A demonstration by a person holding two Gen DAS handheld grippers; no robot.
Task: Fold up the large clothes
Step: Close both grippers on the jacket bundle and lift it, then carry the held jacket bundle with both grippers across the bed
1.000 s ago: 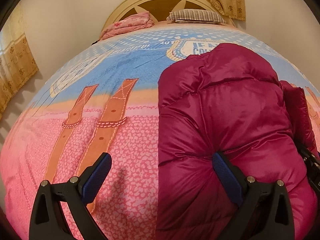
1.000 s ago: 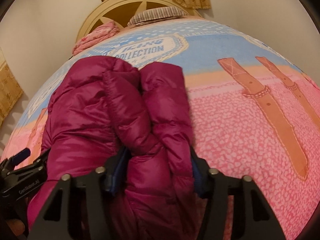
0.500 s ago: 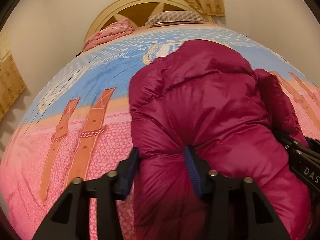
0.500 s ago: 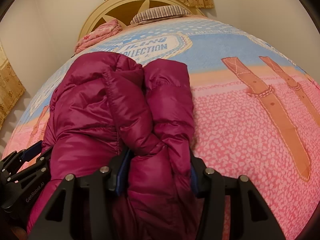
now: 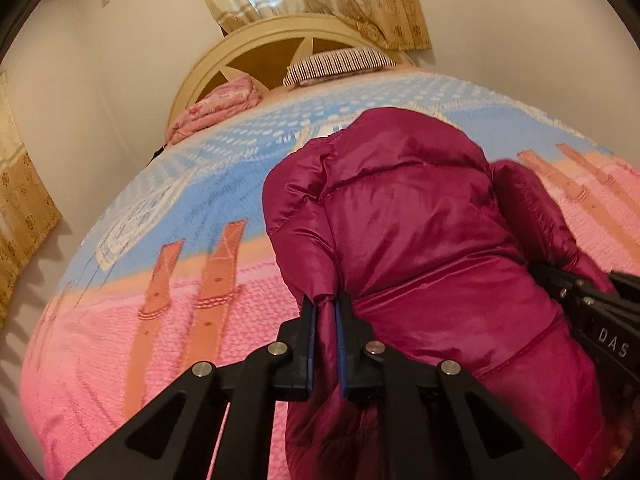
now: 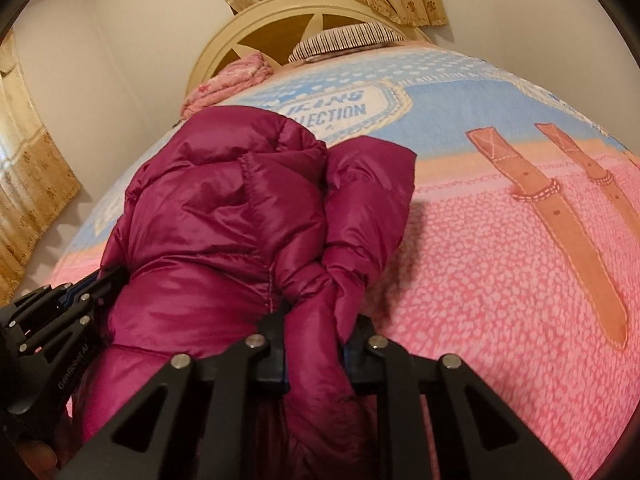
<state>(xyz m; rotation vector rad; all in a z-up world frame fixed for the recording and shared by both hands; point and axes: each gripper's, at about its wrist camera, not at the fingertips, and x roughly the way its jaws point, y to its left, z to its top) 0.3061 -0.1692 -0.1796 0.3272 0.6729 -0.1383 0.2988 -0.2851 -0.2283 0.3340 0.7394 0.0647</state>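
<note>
A magenta puffer jacket (image 5: 420, 232) lies bunched on the bed, its near end raised by both grippers. My left gripper (image 5: 325, 308) is shut on a pinch of the jacket's left near edge. My right gripper (image 6: 316, 320) is shut on a thick fold of the jacket (image 6: 224, 216) at its right near edge, beside a folded sleeve (image 6: 368, 200). The right gripper also shows at the right edge of the left wrist view (image 5: 592, 312). The left gripper shows at the left edge of the right wrist view (image 6: 60, 320).
The bed has a pink and blue cover (image 6: 500, 272) with strap patterns. A folded pink blanket (image 5: 216, 108) and a striped pillow (image 5: 340, 64) lie by the round headboard (image 5: 276, 44). Curtains (image 5: 24, 208) hang at the left and behind the headboard.
My left gripper went from open beside the jacket to shut on its left edge. The right gripper tightened on its fold. Both lifted, tilting the views up.
</note>
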